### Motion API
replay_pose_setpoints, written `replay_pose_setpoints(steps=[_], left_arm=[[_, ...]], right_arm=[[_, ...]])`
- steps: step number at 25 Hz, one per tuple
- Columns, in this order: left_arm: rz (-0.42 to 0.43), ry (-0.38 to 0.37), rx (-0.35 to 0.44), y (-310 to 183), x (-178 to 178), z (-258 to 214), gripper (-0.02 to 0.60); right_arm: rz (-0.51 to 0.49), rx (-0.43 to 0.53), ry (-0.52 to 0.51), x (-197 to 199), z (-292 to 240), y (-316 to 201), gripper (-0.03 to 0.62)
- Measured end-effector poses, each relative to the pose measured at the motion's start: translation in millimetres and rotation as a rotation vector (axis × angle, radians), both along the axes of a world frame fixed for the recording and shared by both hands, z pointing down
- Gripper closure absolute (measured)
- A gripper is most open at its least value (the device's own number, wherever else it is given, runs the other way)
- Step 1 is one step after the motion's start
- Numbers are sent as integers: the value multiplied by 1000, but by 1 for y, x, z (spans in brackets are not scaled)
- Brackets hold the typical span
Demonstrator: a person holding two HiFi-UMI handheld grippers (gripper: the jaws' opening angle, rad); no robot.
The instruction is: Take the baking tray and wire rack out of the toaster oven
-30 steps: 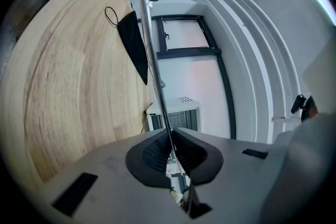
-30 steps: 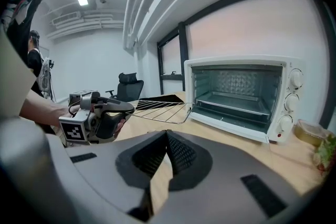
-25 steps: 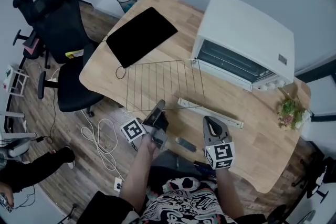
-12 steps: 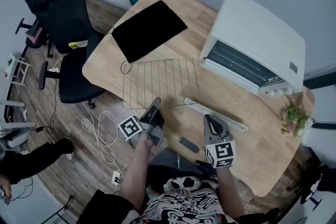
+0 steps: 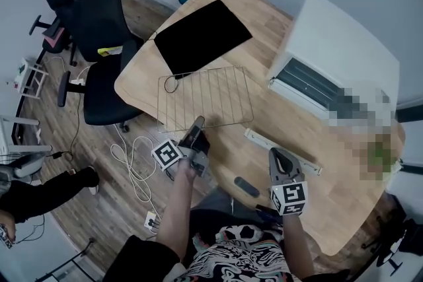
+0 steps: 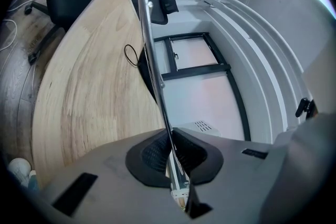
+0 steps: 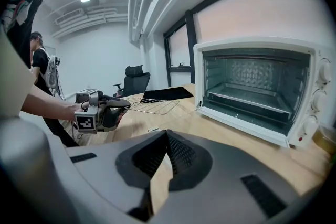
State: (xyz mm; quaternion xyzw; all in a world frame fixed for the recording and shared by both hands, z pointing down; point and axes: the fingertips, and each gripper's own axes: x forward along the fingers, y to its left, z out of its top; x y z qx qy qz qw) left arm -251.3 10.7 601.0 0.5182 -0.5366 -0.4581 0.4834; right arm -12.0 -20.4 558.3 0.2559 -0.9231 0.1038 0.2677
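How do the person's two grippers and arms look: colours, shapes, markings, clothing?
Both the left gripper and the right gripper have dark grey bodies narrowing to two jaws with black ribbed pads. Each carries a white cube with black square markers. The forearms are bare; the person wears a black-and-white patterned top.

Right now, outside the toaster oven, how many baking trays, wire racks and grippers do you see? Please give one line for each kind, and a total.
baking tray: 1
wire rack: 1, held in the jaws of the left gripper
grippers: 2, the left gripper and the right gripper
total: 4
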Motion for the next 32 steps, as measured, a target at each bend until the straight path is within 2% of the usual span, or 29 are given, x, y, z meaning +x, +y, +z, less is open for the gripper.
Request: replay_pose_setpoints(steps=[9,15,20,21,24,27,32], left_arm=[[-14,-23,-84,6,-17,24,565],[1,-49,-198,10,-16,40,565],[37,-77,-244,9,-13,46,561],[48,-81,-255,9,-13,48,549],[88,-70,-268,8,-10,49,423],[128,-72,-311,8,-7,52,388],[229,-141,-415,7,0,54,334]], right_arm=[[-6,-7,7,1,2,-3,594],[-5,-2,10,2,0,-3,594],[-3,-3,-2,-1,-3,-3,593],[-3,-7,-10,-1,-4,-3,594],[1,-11,-20,-1,-6,-2,594],[7,-11,-22,1,-8,-1,594],[15,-12,-24,3,-9,2,592]])
